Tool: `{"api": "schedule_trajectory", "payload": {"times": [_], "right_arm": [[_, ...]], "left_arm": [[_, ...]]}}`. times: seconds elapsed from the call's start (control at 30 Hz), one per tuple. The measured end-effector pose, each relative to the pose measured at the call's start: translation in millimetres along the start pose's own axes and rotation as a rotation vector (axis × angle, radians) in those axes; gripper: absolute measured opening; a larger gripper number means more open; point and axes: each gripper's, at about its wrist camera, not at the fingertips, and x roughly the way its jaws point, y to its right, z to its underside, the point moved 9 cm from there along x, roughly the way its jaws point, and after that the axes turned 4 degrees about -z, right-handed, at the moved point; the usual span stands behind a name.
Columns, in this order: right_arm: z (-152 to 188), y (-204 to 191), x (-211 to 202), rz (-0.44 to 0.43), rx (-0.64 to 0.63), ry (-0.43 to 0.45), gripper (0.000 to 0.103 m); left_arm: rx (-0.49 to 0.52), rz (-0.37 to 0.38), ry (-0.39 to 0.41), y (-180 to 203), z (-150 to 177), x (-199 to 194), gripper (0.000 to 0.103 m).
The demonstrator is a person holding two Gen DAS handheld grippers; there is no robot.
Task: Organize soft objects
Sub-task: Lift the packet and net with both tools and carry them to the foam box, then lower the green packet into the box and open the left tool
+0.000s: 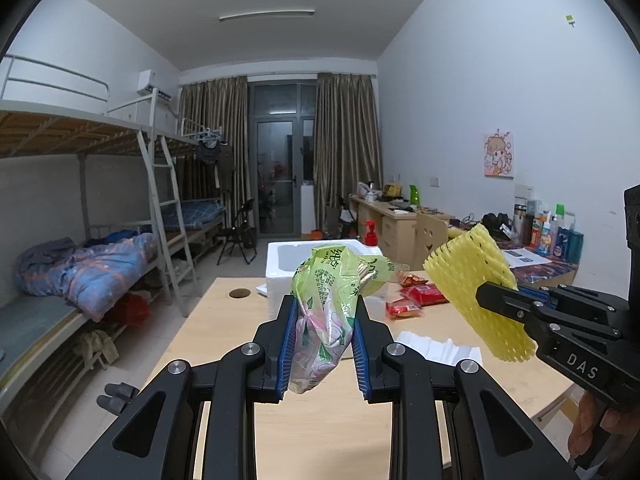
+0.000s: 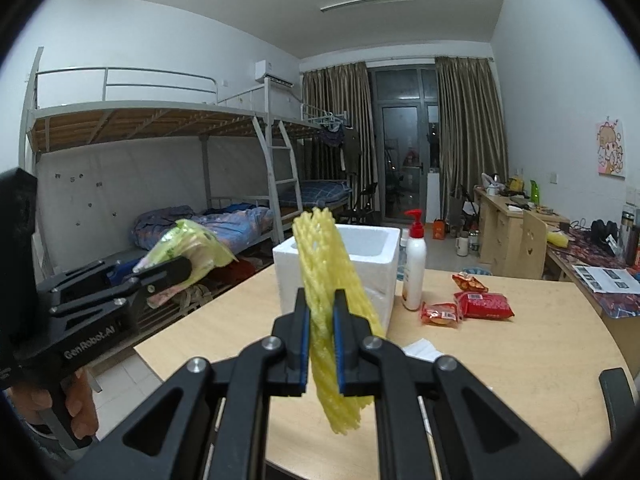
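Dorm room behind: bunk beds (image 1: 100, 216) at 9 o'clock, brown curtains (image 1: 344, 148) and a glass door at 12, desks crowded with bottles along the wall at 3. Closer in, a pale wooden table (image 1: 320, 420), bare toward the near edge.

On that table, toward 12 o'clock in the left wrist view: a white foam box (image 1: 280, 276), open at the top, with a white pump bottle (image 2: 414, 268) with a red top just beside it at 3 o'clock. Further toward 2 o'clock, red snack packets (image 2: 484, 305) lying flat, near one another. White folded paper (image 1: 436, 346) lying nearer, at about 4 o'clock from the box.

Left gripper (image 1: 323, 344), held in a hand (image 2: 80, 408) seen at 8 o'clock in the right wrist view: blue pads clamped narrowly on a crumpled green plastic bag (image 1: 328, 300) with pink flower print, lifted clear of the table, its top flopping toward 1 o'clock, in front of the foam box.

Right gripper (image 2: 322, 344), held in a hand (image 1: 600, 432) glimpsed at 4 o'clock in the left wrist view: pads nearly together, pinching a yellow foam net sleeve (image 2: 328, 300), also off the table. Sleeve roughly upright, tilted a little, sticking out above and below the pads.

Both grippers side by side over the near half of the table, bag and sleeve apart from each other, neither one touching the box.
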Motion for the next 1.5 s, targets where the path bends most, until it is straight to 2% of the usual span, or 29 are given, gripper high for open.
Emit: {"api": "schedule_trajectory", "payload": {"times": [0.7,1.5], "right_arm": [[-4.9,1.5,29.8,-0.001,-0.007,-0.047,0.013],[-35.3,22.8,80.4,-0.014,0.02,-0.083,0.013]], "left_arm": [[-0.014,-0.002,-0.031,-6.1,-3.6,35.4,0.027],[-0.023,0.0,-0.065,-8.7,-35.1,113.3,0.027]]}}
